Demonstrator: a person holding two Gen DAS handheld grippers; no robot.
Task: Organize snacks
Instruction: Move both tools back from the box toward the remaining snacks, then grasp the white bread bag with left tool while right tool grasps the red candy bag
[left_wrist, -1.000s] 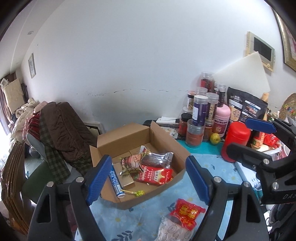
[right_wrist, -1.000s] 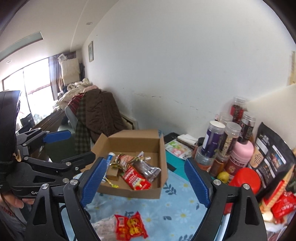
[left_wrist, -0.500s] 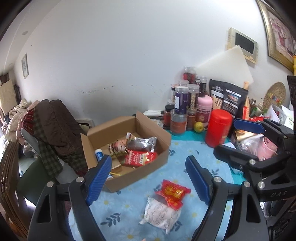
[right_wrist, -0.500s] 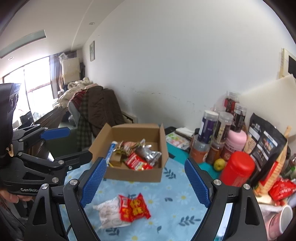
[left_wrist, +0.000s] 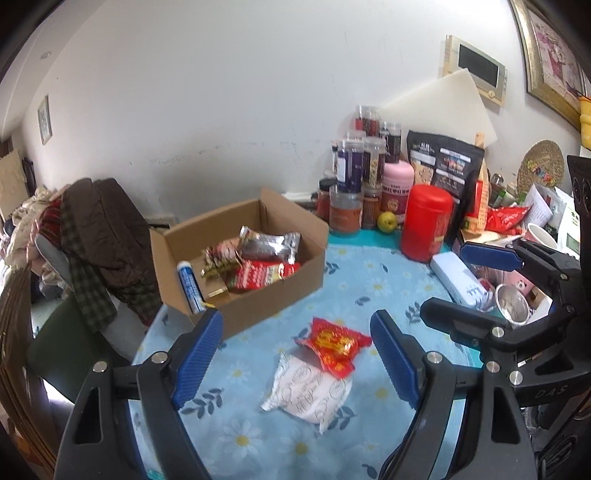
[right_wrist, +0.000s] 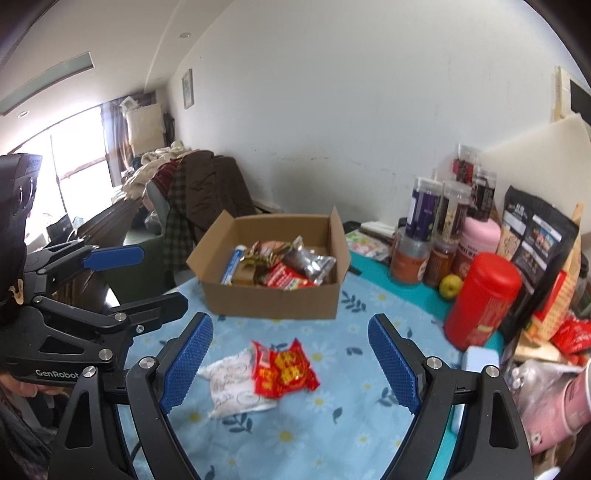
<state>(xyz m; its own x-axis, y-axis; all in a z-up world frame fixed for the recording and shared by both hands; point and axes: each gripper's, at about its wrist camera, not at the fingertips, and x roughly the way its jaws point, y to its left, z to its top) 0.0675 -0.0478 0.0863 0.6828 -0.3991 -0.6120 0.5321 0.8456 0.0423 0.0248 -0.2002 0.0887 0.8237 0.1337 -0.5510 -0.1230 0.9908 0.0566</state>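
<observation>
Snack packets, red (left_wrist: 334, 345) overlapping white (left_wrist: 308, 387), lie just ahead between both wide-open, empty hand-held grippers (left_wrist: 295, 354) (right_wrist: 290, 363), seemingly equally near.

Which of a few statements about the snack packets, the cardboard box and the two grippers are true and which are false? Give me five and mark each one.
1. The red snack packet lies partly on top of the white snack packet. True.
2. The cardboard box is empty. False: it already holds several packets and a blue and white tube.
3. The left gripper is clamped on the red snack packet. False: its jaws are open, holding nothing.
4. The right gripper is open and empty. True.
5. The red canister stands inside the cardboard box. False: it stands on the tablecloth, to the right of the box.
</observation>
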